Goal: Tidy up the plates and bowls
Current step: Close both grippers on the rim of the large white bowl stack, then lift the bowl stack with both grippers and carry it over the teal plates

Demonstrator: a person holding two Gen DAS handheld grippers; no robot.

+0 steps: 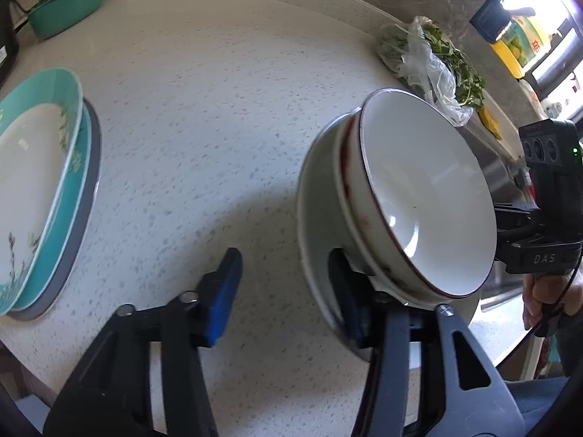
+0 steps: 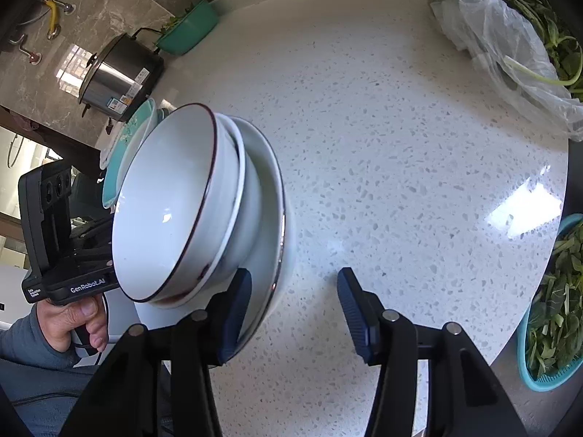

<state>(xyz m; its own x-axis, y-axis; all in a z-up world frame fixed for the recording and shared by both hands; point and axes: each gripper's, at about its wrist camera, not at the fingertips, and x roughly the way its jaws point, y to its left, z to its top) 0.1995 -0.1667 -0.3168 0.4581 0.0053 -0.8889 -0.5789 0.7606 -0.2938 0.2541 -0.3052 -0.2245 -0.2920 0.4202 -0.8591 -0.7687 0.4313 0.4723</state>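
Counter (image 2: 400,145): speckled white stone.
Stack: your bowls (image 2: 171,204) nest on a white plate (image 2: 271,196) — teal plates (image 1: 40,182) still sit apart.
Left gripper (image 1: 288,291): jaws part-open, straddling the plate's rim.
Right gripper (image 2: 293,309): likewise — no firm hold evident.

Bowls (image 1: 422,196) nest on a plate (image 1: 313,218), right of stacked plates (image 1: 32,189).

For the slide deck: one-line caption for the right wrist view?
Right gripper straddles the rim of a white plate carrying stacked bowls on the speckled counter.
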